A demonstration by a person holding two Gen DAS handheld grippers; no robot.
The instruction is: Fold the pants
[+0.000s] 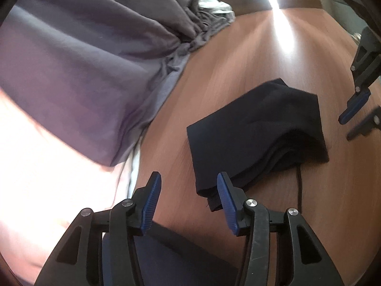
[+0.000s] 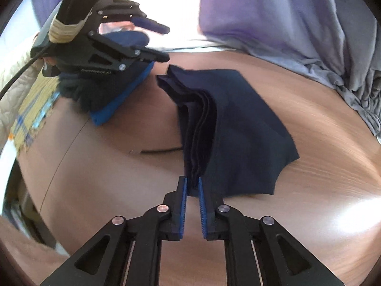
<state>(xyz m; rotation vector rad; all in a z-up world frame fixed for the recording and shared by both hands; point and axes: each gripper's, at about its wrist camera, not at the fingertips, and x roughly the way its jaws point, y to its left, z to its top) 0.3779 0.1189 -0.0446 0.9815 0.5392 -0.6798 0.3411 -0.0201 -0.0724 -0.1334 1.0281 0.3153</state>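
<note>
The dark navy pants lie folded into a compact stack on the wooden table, just ahead of the right gripper and ahead and slightly to the right of the left gripper. They look soft and light, a thin limp fabric that will sag and slide layer over layer if lifted by a single ply; the stacked fold edges fan out along the side that faces the right gripper's left finger, so the stack could spread when nudged. A safe hold would pinch through all layers at a corner or along the folded spine, or press flat on top to smooth it. A thin dark drawstring trails out onto the table from under the stack and may snag. The right gripper points steeply down at the near corner of the stack, its blue pads a narrow gap apart with the cloth edge seen between the tips; whether the pads press it I cannot tell. The left gripper, angled down less steeply, stands about half open with nothing between its pads, only bare table; its right pad sits just before the pants' near corner without a clear grip.
</note>
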